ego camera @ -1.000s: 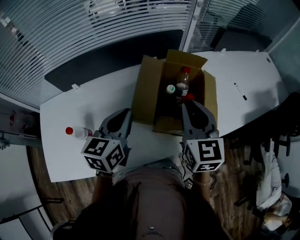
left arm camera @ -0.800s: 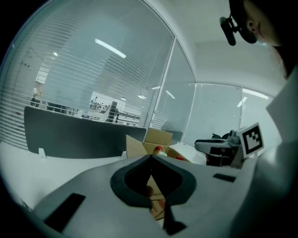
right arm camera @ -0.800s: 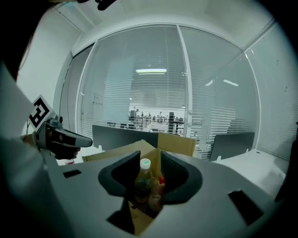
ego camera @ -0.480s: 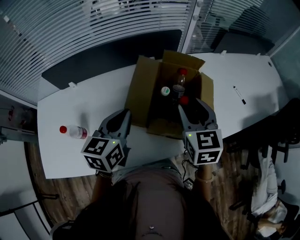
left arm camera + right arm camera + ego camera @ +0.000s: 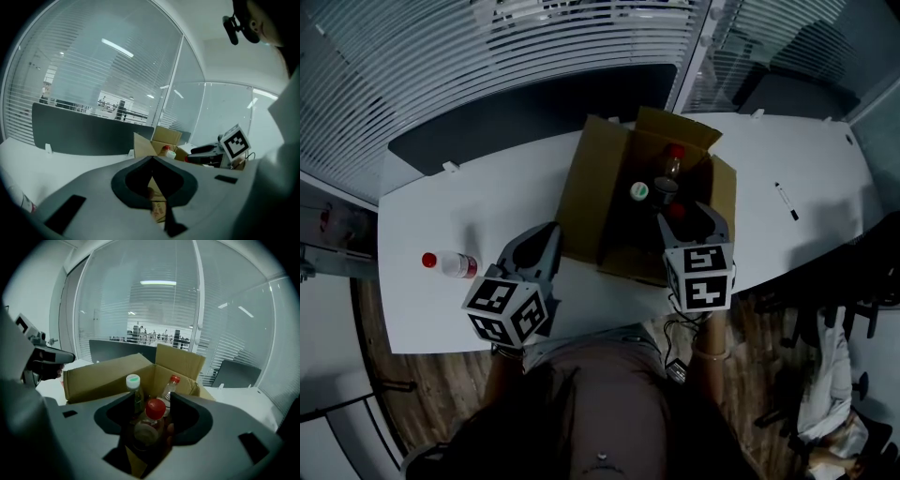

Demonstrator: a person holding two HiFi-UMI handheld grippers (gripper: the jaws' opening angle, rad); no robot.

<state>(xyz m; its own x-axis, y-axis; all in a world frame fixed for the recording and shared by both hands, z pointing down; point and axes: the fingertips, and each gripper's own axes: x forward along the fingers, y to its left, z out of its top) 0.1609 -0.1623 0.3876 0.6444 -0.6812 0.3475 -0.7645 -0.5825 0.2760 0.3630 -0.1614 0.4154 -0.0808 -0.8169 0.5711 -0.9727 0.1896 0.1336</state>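
White table (image 5: 478, 202), open cardboard box (image 5: 586, 197), lying bottle (image 5: 450, 264), pen (image 5: 785, 201)

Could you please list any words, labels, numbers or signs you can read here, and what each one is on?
Left cube and right cube: black-and-white square patterns only, no letters.
Boxed bottles: labels too blurred to read.
Lone bottle on the table: label too small to read.
Box: no readable print.

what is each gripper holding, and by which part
Nothing. The right gripper is open with the red-capped bottle between its jaws, not clamped; the left gripper is shut, empty.
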